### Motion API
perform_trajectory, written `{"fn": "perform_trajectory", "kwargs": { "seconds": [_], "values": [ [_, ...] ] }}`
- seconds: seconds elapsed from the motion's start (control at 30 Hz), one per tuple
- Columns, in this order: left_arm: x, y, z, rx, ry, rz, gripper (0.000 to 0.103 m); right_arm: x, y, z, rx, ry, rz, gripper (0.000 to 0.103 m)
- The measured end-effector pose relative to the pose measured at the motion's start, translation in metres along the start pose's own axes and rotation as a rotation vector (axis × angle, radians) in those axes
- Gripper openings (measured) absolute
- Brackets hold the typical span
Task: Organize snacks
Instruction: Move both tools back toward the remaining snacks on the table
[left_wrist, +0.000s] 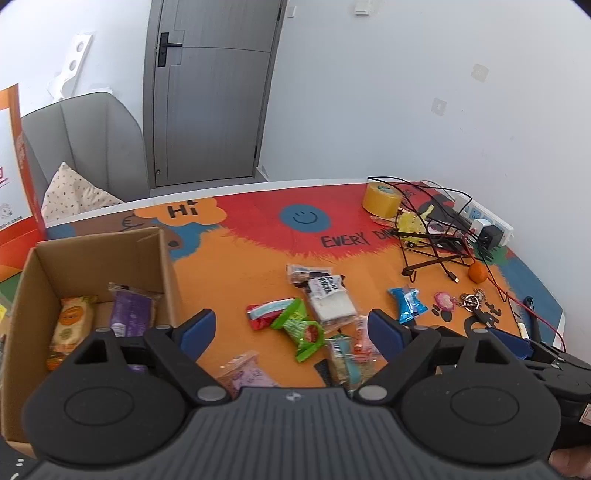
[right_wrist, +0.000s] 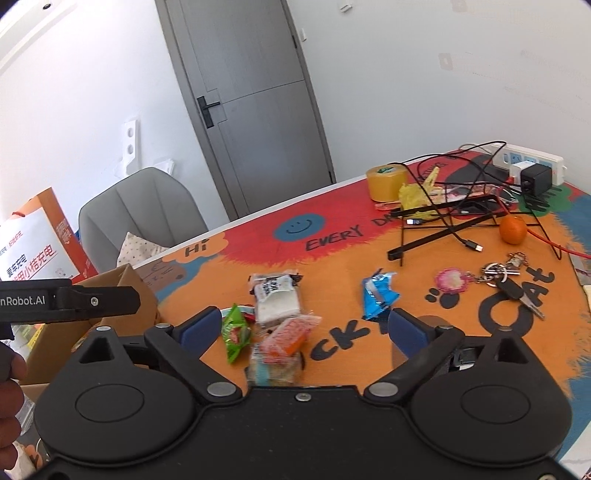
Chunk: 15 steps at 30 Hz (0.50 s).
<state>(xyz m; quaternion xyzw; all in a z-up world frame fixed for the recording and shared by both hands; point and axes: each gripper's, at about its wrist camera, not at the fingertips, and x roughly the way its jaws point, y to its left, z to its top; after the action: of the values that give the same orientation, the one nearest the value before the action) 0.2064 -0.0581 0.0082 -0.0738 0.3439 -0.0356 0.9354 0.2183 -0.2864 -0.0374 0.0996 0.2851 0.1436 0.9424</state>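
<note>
White walls and a grey door stand behind the colourful printed table mat (left_wrist: 236, 258). Seen from the left wrist, the left gripper (left_wrist: 291, 328) hangs above the mat with its blue-padded jaws wide apart and nothing between them. An open brown cardboard box (left_wrist: 168, 273) beside it holds an orange-labelled packet (left_wrist: 72, 321) and a purple wrapper (left_wrist: 131, 310). Loose snacks lie ahead: a green packet (left_wrist: 295, 325), a white packet with black lettering (left_wrist: 328, 299), a blue wrapper (left_wrist: 406, 302). To do this step well, I judge each gripper should settle on a single packet and close across its flat body.

Seen from the right wrist, the right gripper (right_wrist: 304, 325) is also spread wide and empty, with a pink-orange packet (right_wrist: 288, 334) just below. Readable writing: "Hi", "EVERY", "CAT" on the mat; "nRobot.AI" on the other gripper's arm.
</note>
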Motion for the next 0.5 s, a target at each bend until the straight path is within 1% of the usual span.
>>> {"fn": "perform_trajectory", "kwargs": {
  "seconds": [0.2,0.33,0.5],
  "values": [
    [0.014,-0.011,-0.005,-0.019,0.031,0.024,0.087,0.001,-0.018,-0.003,0.016,0.005,-0.021,0.097],
    [0.022,-0.017,-0.010,-0.026,0.047,0.038,0.086,0.004,-0.030,-0.005,0.022,0.014,-0.023,0.092],
    [0.033,-0.020,-0.018,-0.051,0.071,0.062,0.084,0.010,-0.039,-0.007,0.008,0.025,-0.013,0.088]
  ]
}}
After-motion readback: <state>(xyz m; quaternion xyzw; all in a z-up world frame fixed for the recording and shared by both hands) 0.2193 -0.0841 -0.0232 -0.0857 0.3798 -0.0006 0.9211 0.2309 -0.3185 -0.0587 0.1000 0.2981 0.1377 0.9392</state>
